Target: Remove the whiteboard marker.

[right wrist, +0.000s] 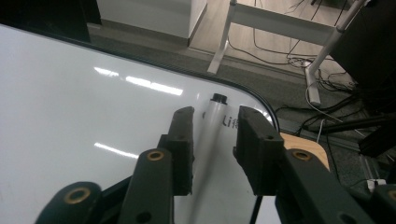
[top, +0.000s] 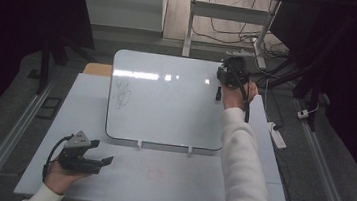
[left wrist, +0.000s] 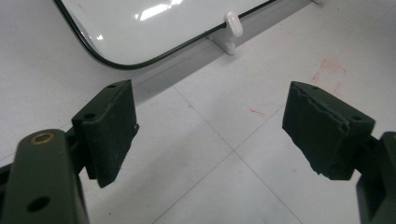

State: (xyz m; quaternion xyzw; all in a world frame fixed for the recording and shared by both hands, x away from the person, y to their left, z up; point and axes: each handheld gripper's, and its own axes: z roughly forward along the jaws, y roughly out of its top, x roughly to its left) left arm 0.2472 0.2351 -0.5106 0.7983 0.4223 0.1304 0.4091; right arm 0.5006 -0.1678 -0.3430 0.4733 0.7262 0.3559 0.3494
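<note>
At the far right corner of the whiteboard (top: pixel 166 99), right gripper (right wrist: pixel 215 140) straddles a white marker (right wrist: pixel 212 128) lying on the board — jaws apart, pads not visibly pressing it. Left gripper (top: pixel 98 153) rests wide open on the tabletop (top: pixel 168 180), near a scribble (top: pixel 123 94) — well apart.

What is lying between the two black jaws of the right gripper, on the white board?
A white marker pen with a black cap lies lengthwise between the right gripper's jaws on the glossy whiteboard, as the right gripper view shows. The pads are not yet pressing it.
</note>
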